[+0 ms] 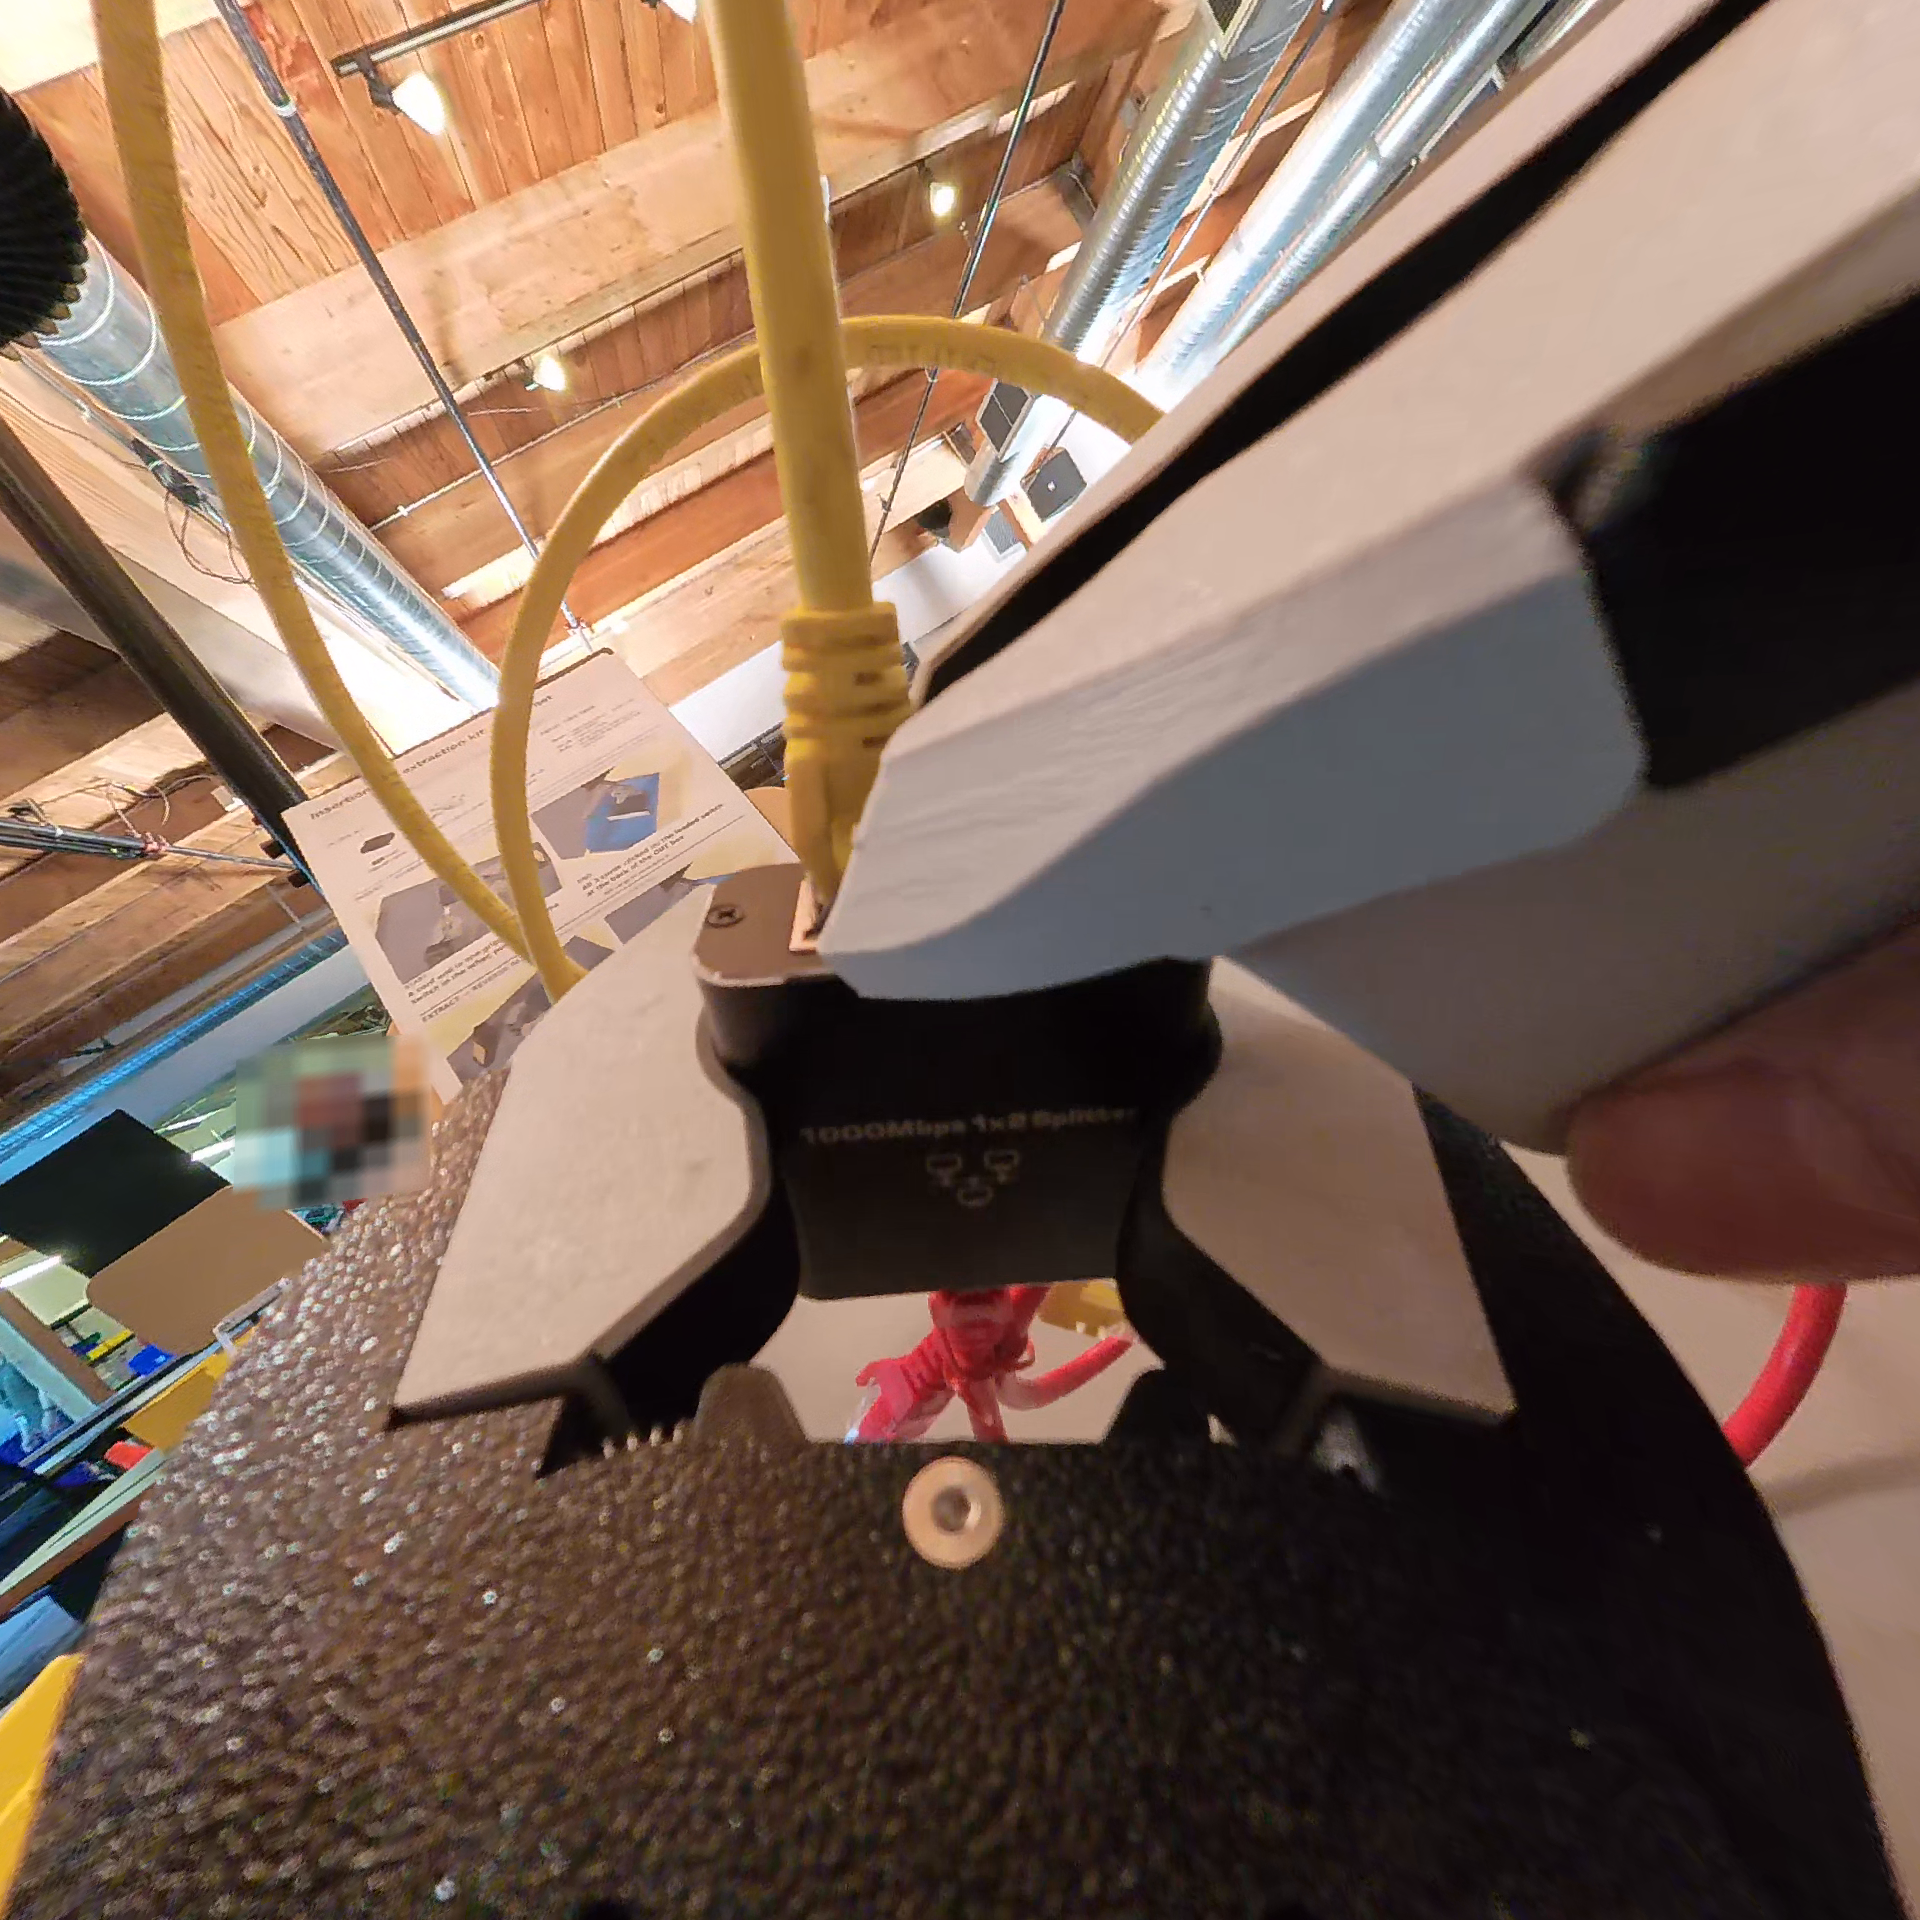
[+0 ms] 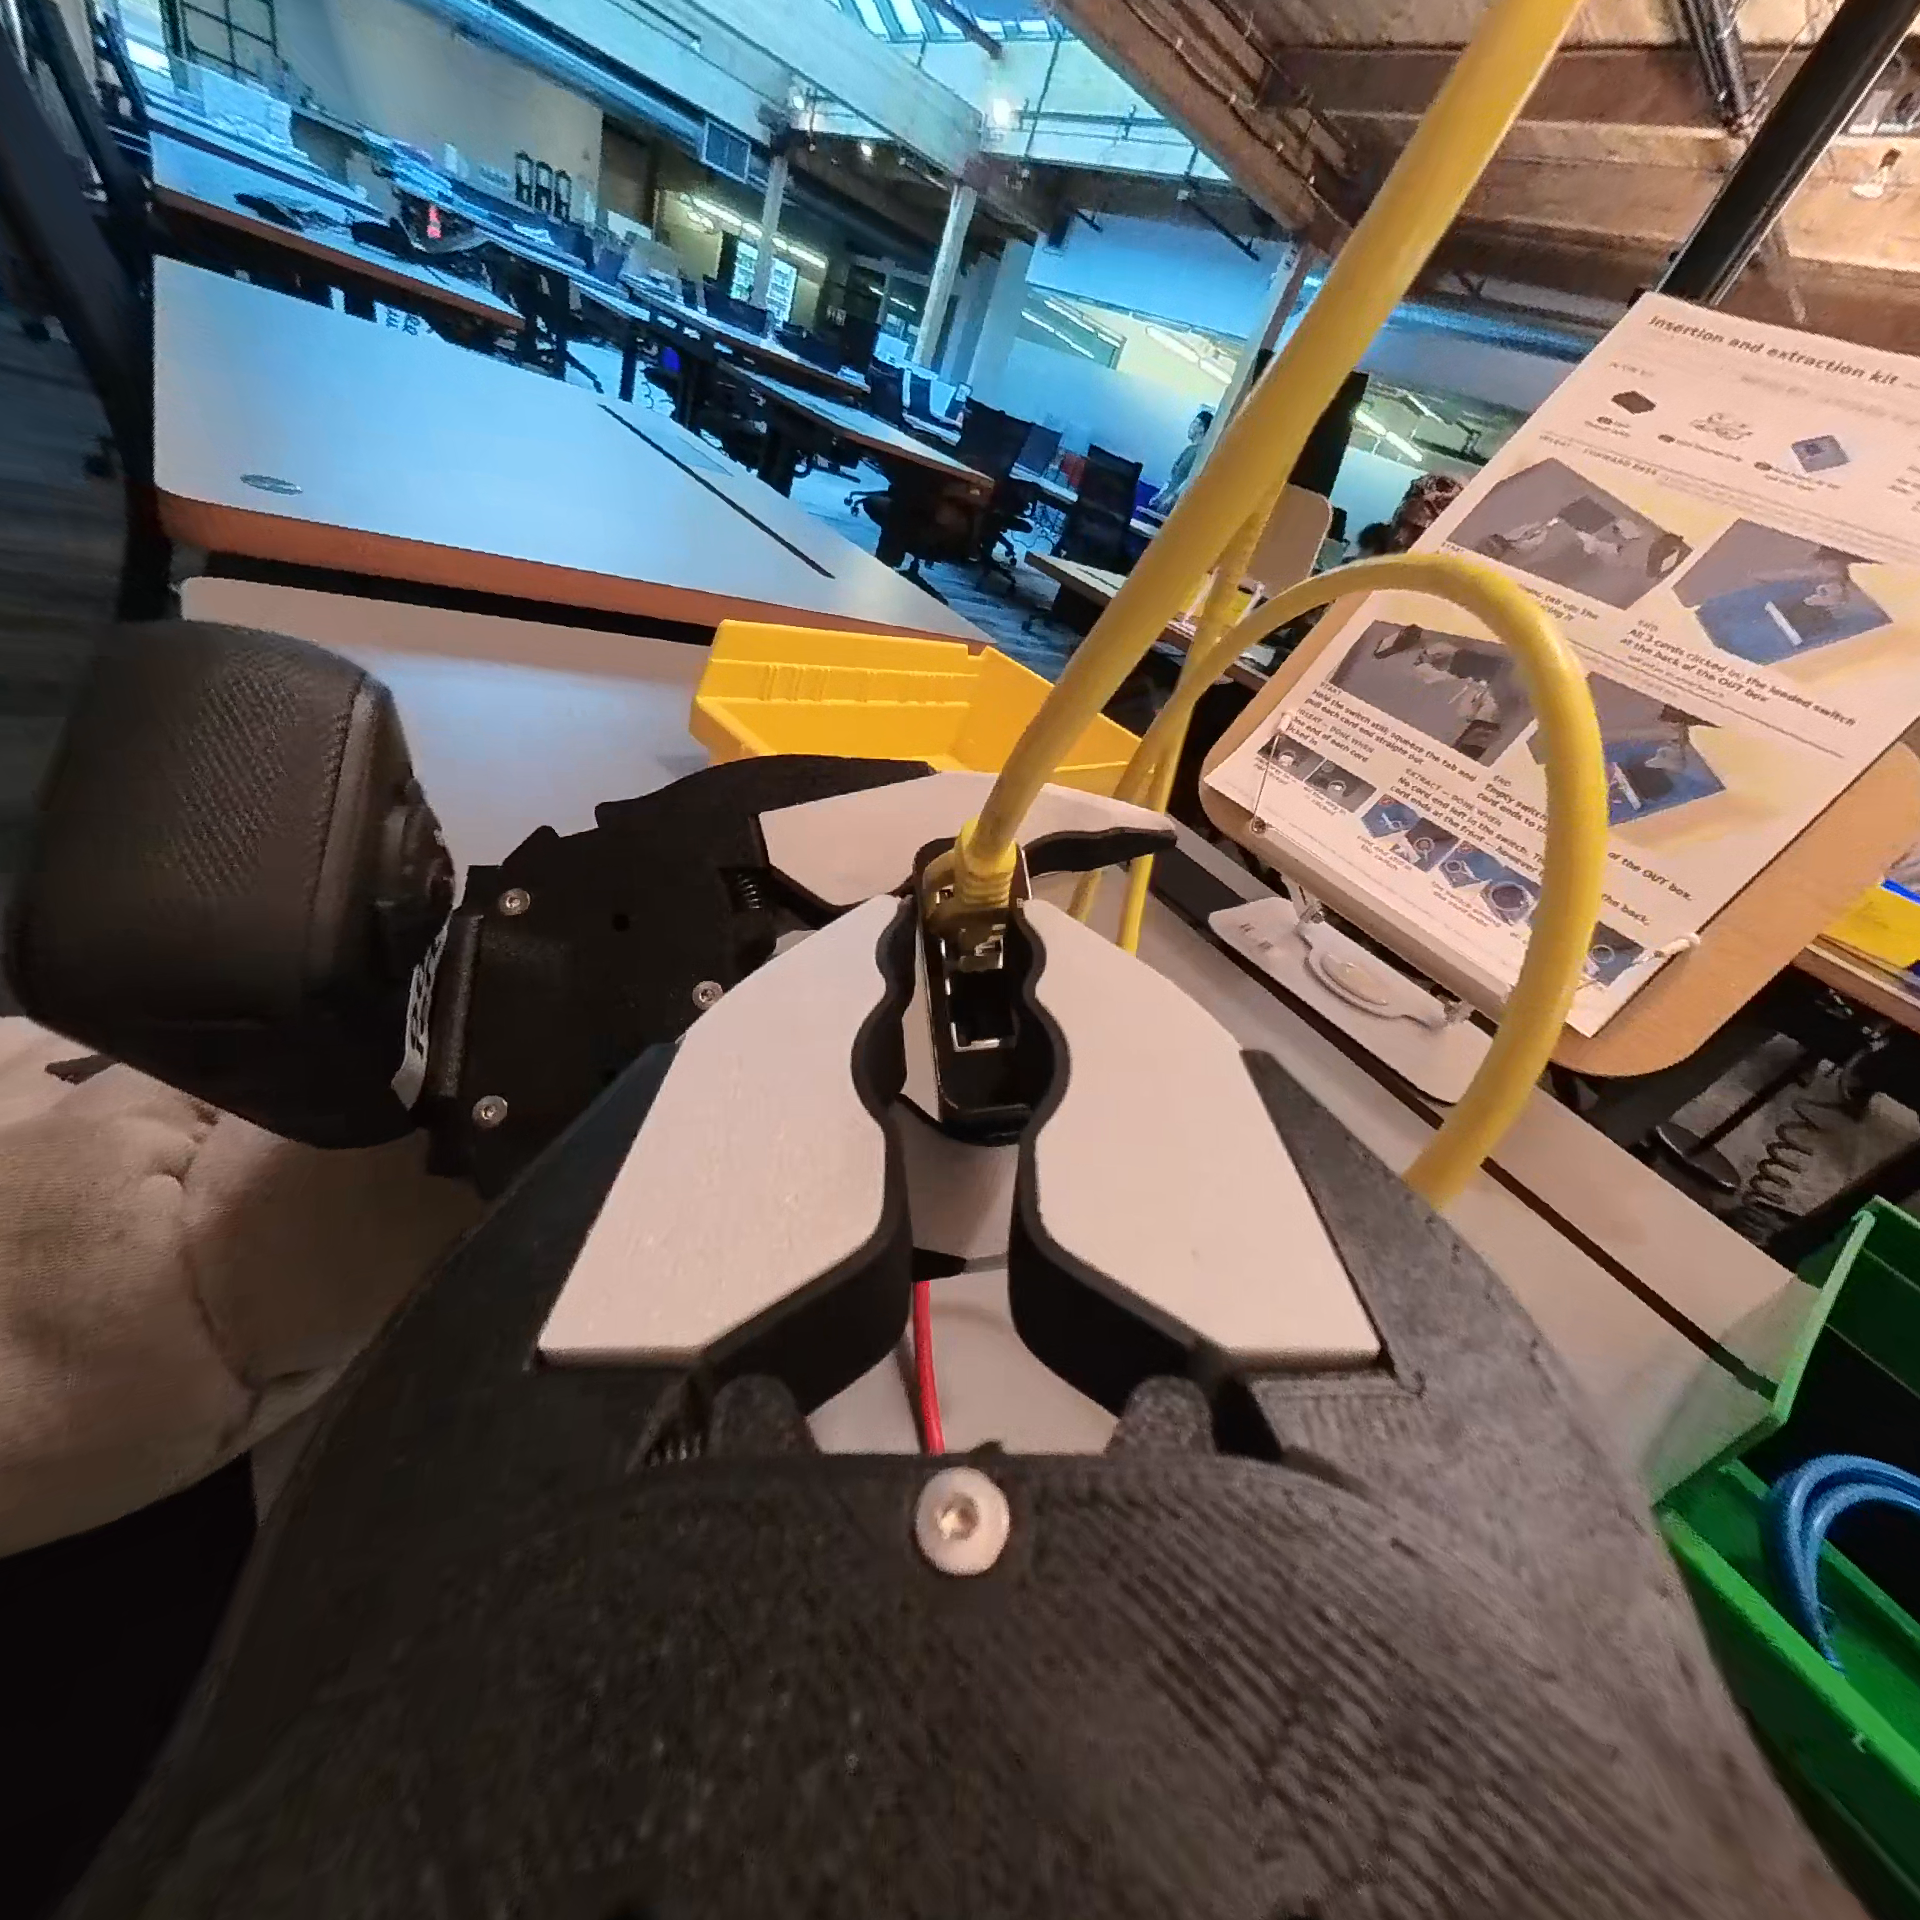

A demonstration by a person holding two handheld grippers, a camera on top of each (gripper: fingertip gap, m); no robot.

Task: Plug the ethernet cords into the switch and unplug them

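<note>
The black switch is clamped between the white fingers of my left gripper, port end pointing away. A yellow ethernet cord has its plug seated in the end port. My right gripper comes in from above; its fingers close on the yellow plug. Through the gap between them, the right wrist view shows the switch's port face with two empty ports. The left gripper's black body is on the left. A red cord lies on the table below.
A yellow cord loop arcs behind the switch. An instruction sheet on a stand is at the right, a yellow bin behind, and a green bin holding a blue cord at the right. A thumb rests on the right gripper. Some 6 cm of space lies between my two pairs of fingers.
</note>
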